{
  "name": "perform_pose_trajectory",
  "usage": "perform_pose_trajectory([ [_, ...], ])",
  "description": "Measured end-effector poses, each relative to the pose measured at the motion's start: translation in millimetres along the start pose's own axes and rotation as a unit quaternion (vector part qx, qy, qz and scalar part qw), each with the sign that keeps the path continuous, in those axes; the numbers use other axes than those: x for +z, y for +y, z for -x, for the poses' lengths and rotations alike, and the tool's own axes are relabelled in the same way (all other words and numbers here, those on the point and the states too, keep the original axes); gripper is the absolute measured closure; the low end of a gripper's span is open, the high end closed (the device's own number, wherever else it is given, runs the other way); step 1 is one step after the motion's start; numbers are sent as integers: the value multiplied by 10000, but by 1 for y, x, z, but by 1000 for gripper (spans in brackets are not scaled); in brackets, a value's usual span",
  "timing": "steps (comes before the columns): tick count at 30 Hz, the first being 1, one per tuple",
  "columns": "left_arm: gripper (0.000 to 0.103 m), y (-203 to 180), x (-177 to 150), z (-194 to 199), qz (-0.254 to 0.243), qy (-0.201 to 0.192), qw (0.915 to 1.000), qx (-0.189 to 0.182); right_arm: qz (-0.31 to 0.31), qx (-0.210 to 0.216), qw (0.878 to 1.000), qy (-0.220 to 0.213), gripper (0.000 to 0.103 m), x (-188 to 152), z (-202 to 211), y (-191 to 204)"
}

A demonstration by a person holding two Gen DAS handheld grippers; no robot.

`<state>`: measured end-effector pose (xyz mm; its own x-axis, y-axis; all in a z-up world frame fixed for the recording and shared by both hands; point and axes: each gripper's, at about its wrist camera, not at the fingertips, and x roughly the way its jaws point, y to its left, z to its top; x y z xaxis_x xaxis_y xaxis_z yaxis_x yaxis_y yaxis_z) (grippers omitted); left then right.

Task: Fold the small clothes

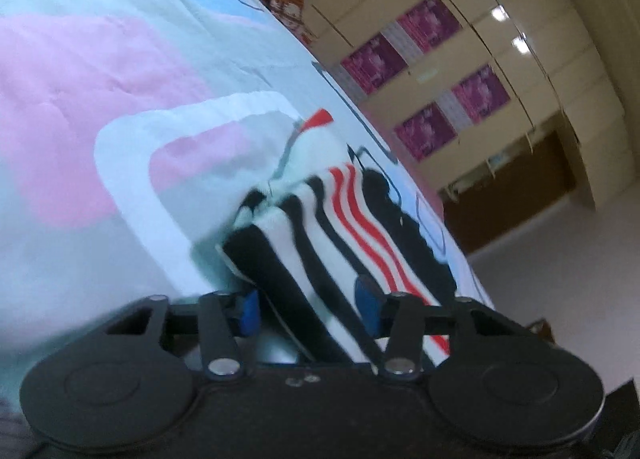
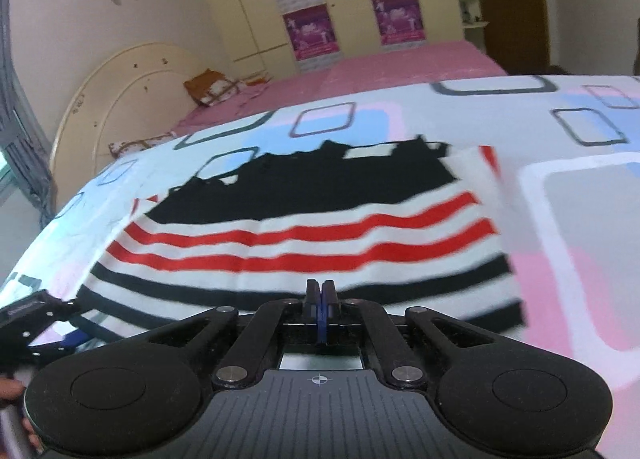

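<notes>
A white garment [image 1: 340, 227] with black and red stripes lies on the patterned bed cover [image 1: 120, 59]. My left gripper [image 1: 309, 307] is rolled to one side and straddles the garment's folded edge. Its blue pads stand apart with the cloth running deep between them; the right pad touches the cloth. In the right wrist view the garment [image 2: 304, 235] spreads flat ahead, black print at its far side. My right gripper [image 2: 320, 291] is shut at the garment's near edge, the hem hidden behind its fingers. The left gripper [image 2: 70, 321] shows at the garment's near left corner.
The bed cover [image 2: 560, 219] gives way to a pink sheet [image 2: 400, 63] farther back, with a cream headboard [image 2: 120, 91] and an orange pillow [image 2: 208, 87]. A wardrobe with purple posters [image 2: 308, 11] stands behind. The bed's edge drops to the floor [image 1: 560, 259]. A hand [image 2: 8, 387] holds the left gripper.
</notes>
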<state>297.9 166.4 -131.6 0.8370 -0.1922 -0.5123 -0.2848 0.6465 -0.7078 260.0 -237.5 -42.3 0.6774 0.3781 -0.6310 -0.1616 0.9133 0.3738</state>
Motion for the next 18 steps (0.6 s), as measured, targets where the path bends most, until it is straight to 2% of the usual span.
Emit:
perform_pose_trajectory([
  [2, 68, 5, 6, -9, 169, -76, 9998, -58, 26, 64, 10000, 55, 103, 6, -13, 7],
  [7, 70, 4, 19, -28, 296, -92, 9994, -151, 144, 256, 9992, 262, 103, 17, -48, 29],
  [10, 76, 6, 24, -33, 387, 31, 9989, -261, 213, 301, 9987, 352, 103, 20, -64, 41],
  [11, 82, 7, 26, -35, 419, 71, 9987, -287, 231, 311, 9985, 375, 103, 20, -69, 44],
  [12, 86, 8, 28, -33, 506, 51, 9980, -366, 240, 329, 9983, 405, 103, 20, -72, 45],
  [13, 87, 6, 28, -24, 619, -94, 9962, -609, 280, 315, 9980, 477, 103, 18, -78, 47],
  [14, 87, -2, 29, -16, 525, -233, 9947, -857, 372, 224, 9972, 614, 103, 15, -85, 48],
  [15, 87, -12, 30, -10, 221, -311, 9950, -922, 468, 156, 9966, 665, 103, 10, -90, 47],
  [16, 87, -17, 30, -11, 41, -261, 9961, -836, 474, 170, 9969, 606, 103, 7, -93, 46],
  [18, 87, -11, 32, -21, 70, -3, 9986, -525, 426, 185, 9972, 590, 103, 6, -92, 44],
])
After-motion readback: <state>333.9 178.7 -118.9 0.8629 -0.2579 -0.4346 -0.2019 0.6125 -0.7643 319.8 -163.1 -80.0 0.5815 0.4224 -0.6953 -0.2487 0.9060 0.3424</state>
